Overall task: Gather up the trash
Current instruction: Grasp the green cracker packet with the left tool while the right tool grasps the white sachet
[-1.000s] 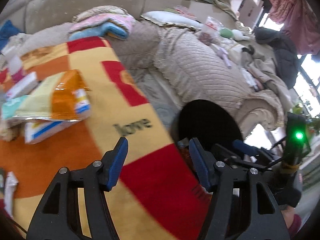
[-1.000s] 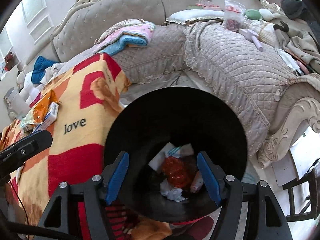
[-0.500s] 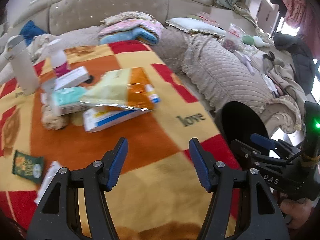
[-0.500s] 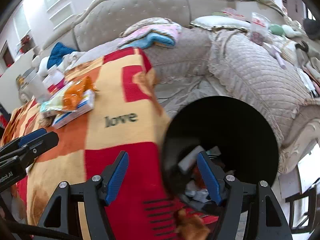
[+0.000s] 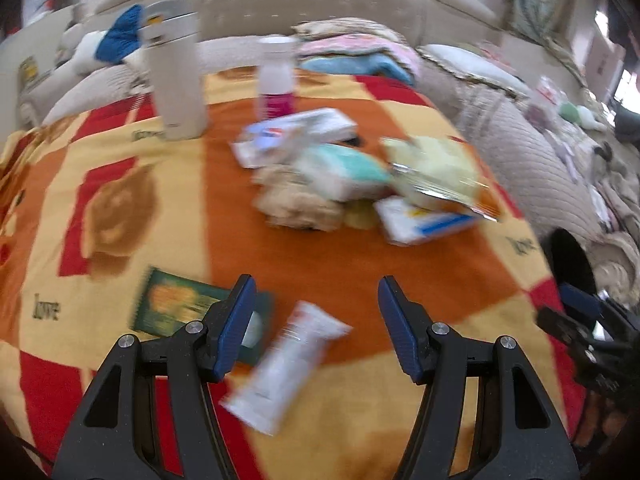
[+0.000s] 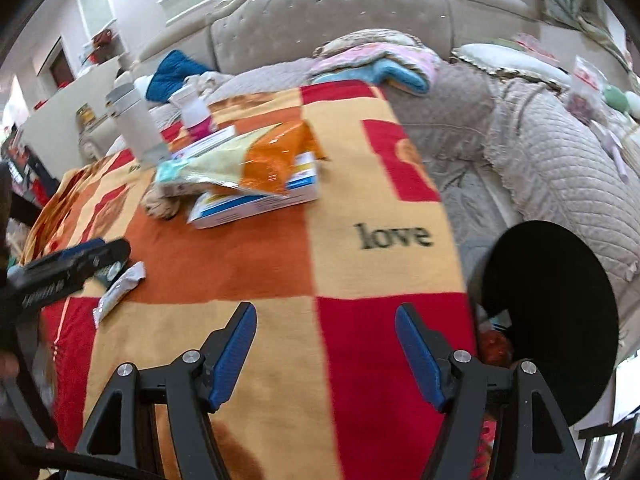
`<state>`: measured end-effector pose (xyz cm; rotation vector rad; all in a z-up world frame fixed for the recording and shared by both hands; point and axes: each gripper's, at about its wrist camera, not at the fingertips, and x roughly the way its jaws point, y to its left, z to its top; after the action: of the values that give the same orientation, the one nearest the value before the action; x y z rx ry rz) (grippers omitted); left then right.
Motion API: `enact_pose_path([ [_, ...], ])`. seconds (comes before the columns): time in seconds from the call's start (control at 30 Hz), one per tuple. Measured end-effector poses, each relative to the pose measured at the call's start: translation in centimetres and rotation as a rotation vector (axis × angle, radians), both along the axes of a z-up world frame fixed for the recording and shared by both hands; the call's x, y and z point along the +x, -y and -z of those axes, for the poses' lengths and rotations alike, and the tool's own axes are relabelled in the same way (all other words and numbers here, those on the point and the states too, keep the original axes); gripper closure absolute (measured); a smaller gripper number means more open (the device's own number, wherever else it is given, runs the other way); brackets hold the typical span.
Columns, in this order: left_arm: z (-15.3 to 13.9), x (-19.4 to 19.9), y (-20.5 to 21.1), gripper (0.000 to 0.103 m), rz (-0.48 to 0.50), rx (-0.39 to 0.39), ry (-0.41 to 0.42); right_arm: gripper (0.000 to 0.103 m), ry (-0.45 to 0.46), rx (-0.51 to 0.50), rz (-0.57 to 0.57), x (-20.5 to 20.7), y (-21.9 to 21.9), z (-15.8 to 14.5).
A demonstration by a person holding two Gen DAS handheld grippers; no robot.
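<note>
My left gripper is open and empty, just above a white wrapper and a green packet on the orange, yellow and red blanket. Further off lies a pile of trash: an orange and yellow bag, a teal pack, a blue and white box and a crumpled tissue. My right gripper is open and empty over the blanket. The black bin stands at the blanket's right edge. The pile and wrapper show there too.
A tall white flask and a pink-labelled bottle stand at the back of the blanket. A beige sofa with folded cloths lies behind. A quilted cover is to the right.
Both grippers have swung left from the black bin to the blanket. The left now hovers over the white wrapper; the bin has slid to the right edge of both views.
</note>
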<state>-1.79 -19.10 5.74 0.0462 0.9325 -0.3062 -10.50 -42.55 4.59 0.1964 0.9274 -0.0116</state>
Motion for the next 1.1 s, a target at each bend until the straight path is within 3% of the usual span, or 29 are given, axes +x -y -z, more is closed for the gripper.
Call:
enact_pose_path([
  [0.27, 2.8, 5.9, -5.1, 0.041, -0.148, 0.094, -0.070, 0.033, -0.014, 0.013, -0.105, 0.6, -4.3, -0.1],
  [0.37, 3.8, 5.9, -6.9, 0.041, -0.163, 0.129, -0.100, 0.033, -0.022, 0.031, -0.147, 1.1, -6.1, 0.0],
  [0.67, 3.9, 1.7, -12.8, 0.041, -0.185, 0.082, -0.140, 0.032, -0.047, 0.090, -0.294, 4.3, -13.8, 0.9],
  [0.9, 2.6, -1.4, -16.4, 0.041, -0.219, 0.018, -0.135, 0.032, -0.087, 0.125, -0.299, 7.5, -17.5, 2.4],
  [1.03, 1.9, -1.9, -17.1, 0.041, -0.220, -0.019, -0.122, 0.032, -0.086, 0.058, -0.305, 8.1, -18.4, 2.7],
  [1.1, 1.8, -1.8, -16.8, 0.041, -0.206, -0.043, -0.123, 0.043, -0.081, 0.026, -0.338, 7.8, -18.5, 2.6],
])
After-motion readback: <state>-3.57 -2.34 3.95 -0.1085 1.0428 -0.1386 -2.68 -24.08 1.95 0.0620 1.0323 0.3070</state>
